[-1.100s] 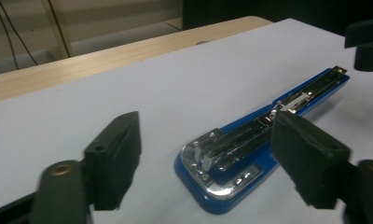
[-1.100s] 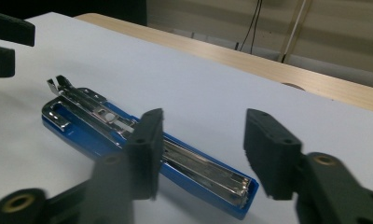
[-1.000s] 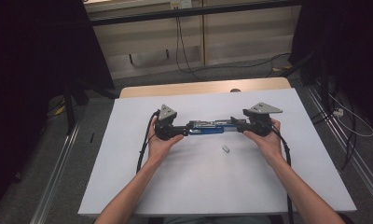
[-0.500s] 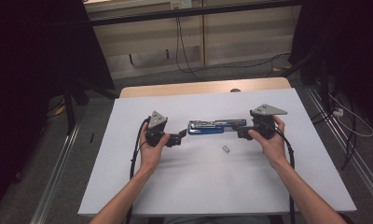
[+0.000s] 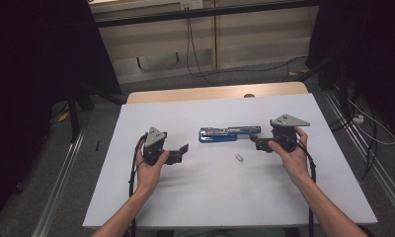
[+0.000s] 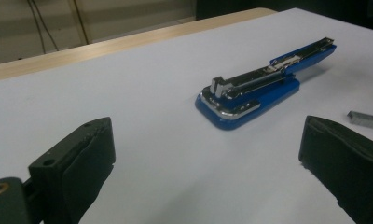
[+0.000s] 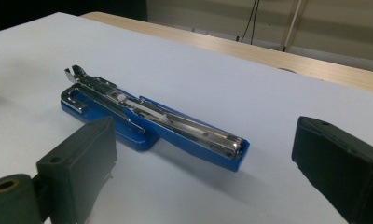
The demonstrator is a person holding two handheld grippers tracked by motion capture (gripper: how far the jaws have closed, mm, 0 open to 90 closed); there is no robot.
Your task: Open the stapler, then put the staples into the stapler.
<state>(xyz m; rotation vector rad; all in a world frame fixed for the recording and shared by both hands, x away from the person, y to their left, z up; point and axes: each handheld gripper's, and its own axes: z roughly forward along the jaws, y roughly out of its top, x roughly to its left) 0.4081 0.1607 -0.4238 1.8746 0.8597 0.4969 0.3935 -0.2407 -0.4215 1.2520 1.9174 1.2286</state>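
Note:
A blue stapler [image 5: 229,133] lies flat in the middle of the white table [image 5: 210,207], its metal staple channel showing on top. My left gripper [image 5: 183,152] is to its left, well apart from it. My right gripper [image 5: 257,143] is just off the stapler's right end. Both have just been opening, with nothing between the fingers. In the left gripper view the stapler [image 6: 264,84] lies ahead beyond the open gripper [image 6: 208,158]. In the right gripper view the stapler [image 7: 152,121] lies close ahead of the open gripper [image 7: 208,163]. A small staple strip [image 5: 239,157] lies in front of the stapler.
The staple strip [image 6: 363,119] sits near the right jaw in the left gripper view. A wooden strip [image 5: 215,92] borders the table's far edge. Cables [image 5: 195,59] lie on the floor beyond it. Dark stands flank the table.
Both grippers have let go of the stapler's ends. The left hand has moved left, away from it. The right hand has barely shifted. The stapler rests on the table.

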